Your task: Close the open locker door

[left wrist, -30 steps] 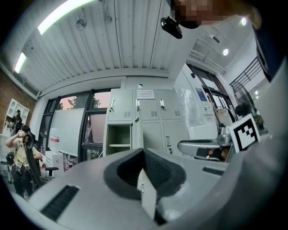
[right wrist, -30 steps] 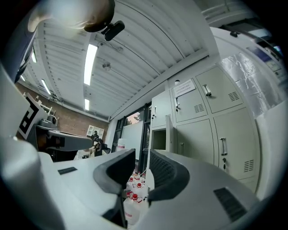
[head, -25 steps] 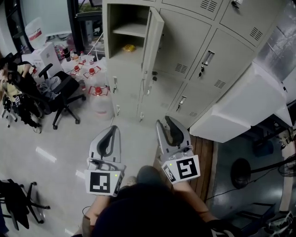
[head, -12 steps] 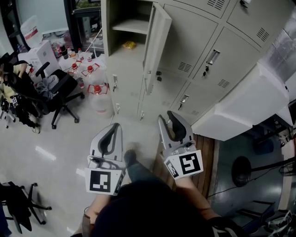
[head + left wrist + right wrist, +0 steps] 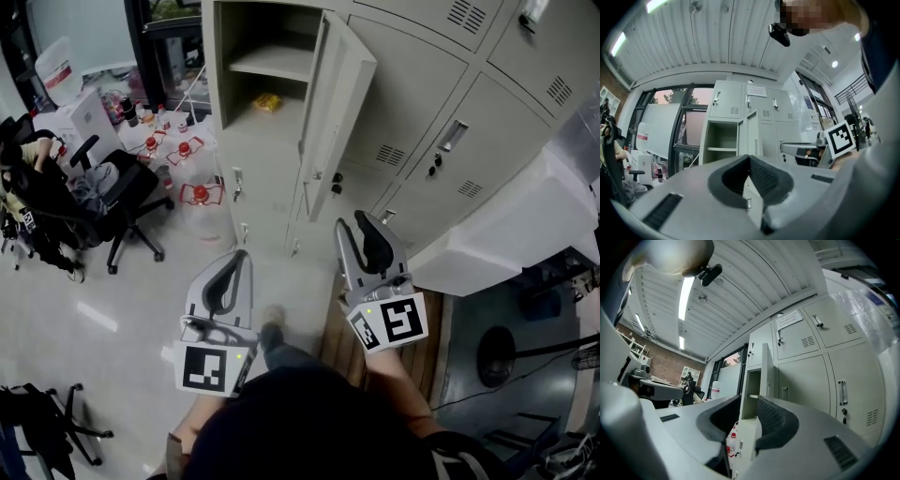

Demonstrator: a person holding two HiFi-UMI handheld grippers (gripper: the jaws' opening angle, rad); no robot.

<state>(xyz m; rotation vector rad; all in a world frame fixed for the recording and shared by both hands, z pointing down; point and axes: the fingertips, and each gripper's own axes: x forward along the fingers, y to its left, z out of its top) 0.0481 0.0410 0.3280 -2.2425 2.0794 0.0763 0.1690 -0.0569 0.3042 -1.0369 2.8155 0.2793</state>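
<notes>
Grey moulded plastic forms both claws, which are seen nearest, held about level over the pale floor point(image 5: 141, 291) in front of the locker bank point(image 5: 412, 103). The left claw point(image 5: 236, 262) is seen with its padded tips brought together and nothing caught in them. The right claw point(image 5: 354, 230) is parted a moderate way, its jaws having just been opening, and nothing is held between them either. Just beyond, the open locker door point(image 5: 339, 112) is found at the left end of the bank, swung well out toward the person, nearer the right claw and touched by neither. Behind it the compartment is exposed, with a shelf point(image 5: 272, 61) and a small yellow item point(image 5: 266, 99) below it. The door is judged to be thin painted sheet metal: light, stiff, free on its hinges, and smooth enough that a pinch could slip. No grip is thought to be needed. A flat push is best applied on the outer face near the free edge and followed through until the latch is seated, since a rebound is to be expected.
</notes>
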